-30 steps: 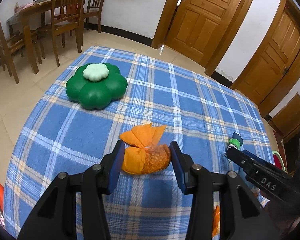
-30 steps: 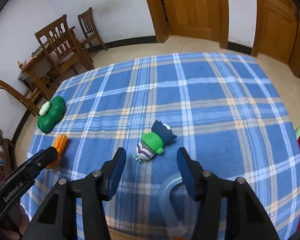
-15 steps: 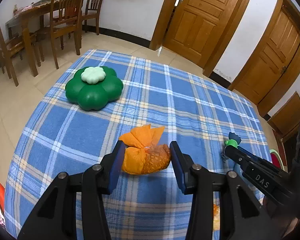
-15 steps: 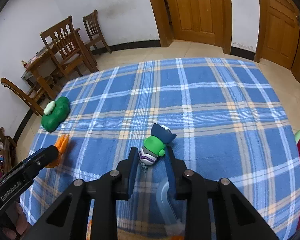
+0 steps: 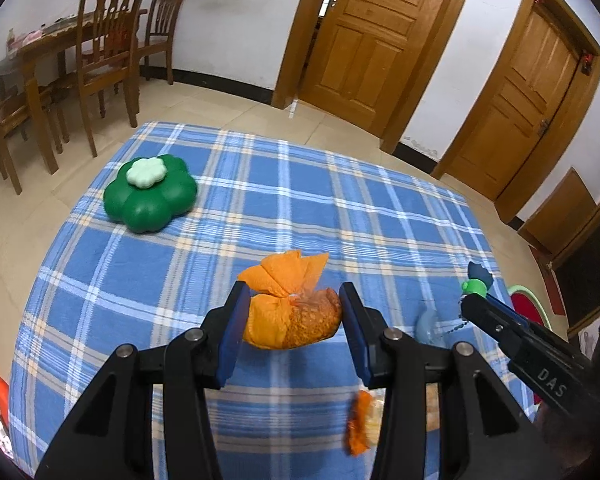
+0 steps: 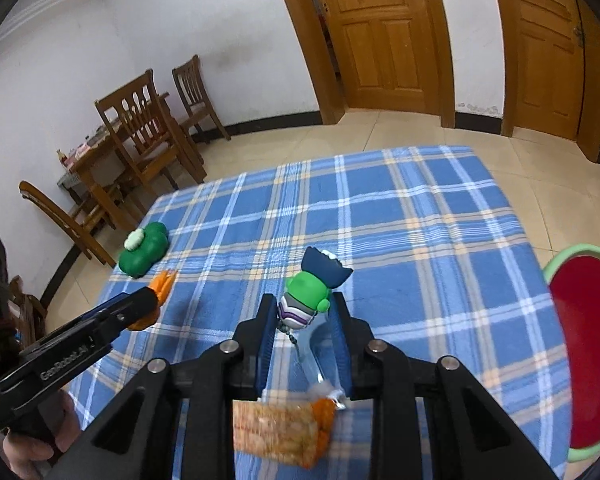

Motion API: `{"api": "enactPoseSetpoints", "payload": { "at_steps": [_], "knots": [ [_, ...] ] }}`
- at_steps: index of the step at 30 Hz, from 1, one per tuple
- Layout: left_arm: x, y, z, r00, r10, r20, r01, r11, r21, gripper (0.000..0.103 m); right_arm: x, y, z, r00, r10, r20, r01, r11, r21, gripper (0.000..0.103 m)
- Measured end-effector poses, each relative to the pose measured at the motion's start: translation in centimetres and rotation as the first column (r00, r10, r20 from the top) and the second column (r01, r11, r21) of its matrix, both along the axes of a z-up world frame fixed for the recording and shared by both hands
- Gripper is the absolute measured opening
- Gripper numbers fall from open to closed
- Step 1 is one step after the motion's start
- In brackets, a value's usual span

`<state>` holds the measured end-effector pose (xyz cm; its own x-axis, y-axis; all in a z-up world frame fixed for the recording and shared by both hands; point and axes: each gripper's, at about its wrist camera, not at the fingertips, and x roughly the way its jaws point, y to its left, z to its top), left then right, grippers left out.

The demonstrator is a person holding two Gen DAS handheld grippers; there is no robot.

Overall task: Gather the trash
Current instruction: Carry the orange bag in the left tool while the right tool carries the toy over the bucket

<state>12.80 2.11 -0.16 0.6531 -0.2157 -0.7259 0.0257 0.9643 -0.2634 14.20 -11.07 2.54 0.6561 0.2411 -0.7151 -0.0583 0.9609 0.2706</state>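
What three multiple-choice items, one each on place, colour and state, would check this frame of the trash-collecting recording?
1. Where is the green flower-shaped box?
A. on the checked cloth
B. on a chair
C. in the red bin

2. What colour is the pouch between the left gripper pads?
A. white
B. orange
C. purple

3. What is the right gripper doing?
A. hanging open over bare cloth
B. clamping the small green-headed figure
C. holding a chair leg

Key: 1 A, it sits on the cloth's far left part; 2 B, orange wrapping shows; 3 B, both pads press its sides.

Two claws [image 5: 292,328] [image 6: 302,320] (three chairs [image 5: 108,48])
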Motion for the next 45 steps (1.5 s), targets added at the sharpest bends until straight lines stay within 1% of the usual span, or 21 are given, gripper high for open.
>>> {"api": "enactPoseSetpoints", "payload": {
  "at_steps": [8, 15, 20, 26, 35, 45],
  "knots": [
    [-1.1, -2.5, 1.5, 0.998, -0.054, 0.033, 0.054, 0.998, 0.013, 0.046, -3.1, -2.9, 1.8, 0.997, -0.067, 0.038, 0.066, 0.997, 0.033, 0.029],
    [-1.9, -5.5, 2.6, 0.992, -0.118, 0.05, 0.117, 0.993, 0.027, 0.046, -5.8, -5.9, 2.9, 0.989, -0.136, 0.065, 0.132, 0.989, 0.059, 0.029],
    [-2.4, -7.8, 3.1, 0.985, -0.166, 0.057, 0.163, 0.986, 0.043, 0.046, -7.7, -8.4, 3.3, 0.977, -0.197, 0.08, 0.19, 0.978, 0.081, 0.029],
    [-2.9, -11.1, 3.7, 0.97, -0.234, 0.067, 0.23, 0.971, 0.072, 0.046, -9.7, -11.6, 3.3, 0.958, -0.273, 0.085, 0.264, 0.959, 0.105, 0.029],
    [-3.6, -16.8, 4.0, 0.934, -0.351, 0.062, 0.344, 0.933, 0.106, 0.046, -12.3, -16.3, 2.7, 0.919, -0.387, 0.076, 0.375, 0.918, 0.131, 0.029],
    [-3.5, -23.4, 3.4, 0.874, -0.484, 0.038, 0.479, 0.872, 0.103, 0.046, -14.1, -21.0, 0.9, 0.874, -0.484, 0.045, 0.473, 0.869, 0.146, 0.029]
  ]
}}
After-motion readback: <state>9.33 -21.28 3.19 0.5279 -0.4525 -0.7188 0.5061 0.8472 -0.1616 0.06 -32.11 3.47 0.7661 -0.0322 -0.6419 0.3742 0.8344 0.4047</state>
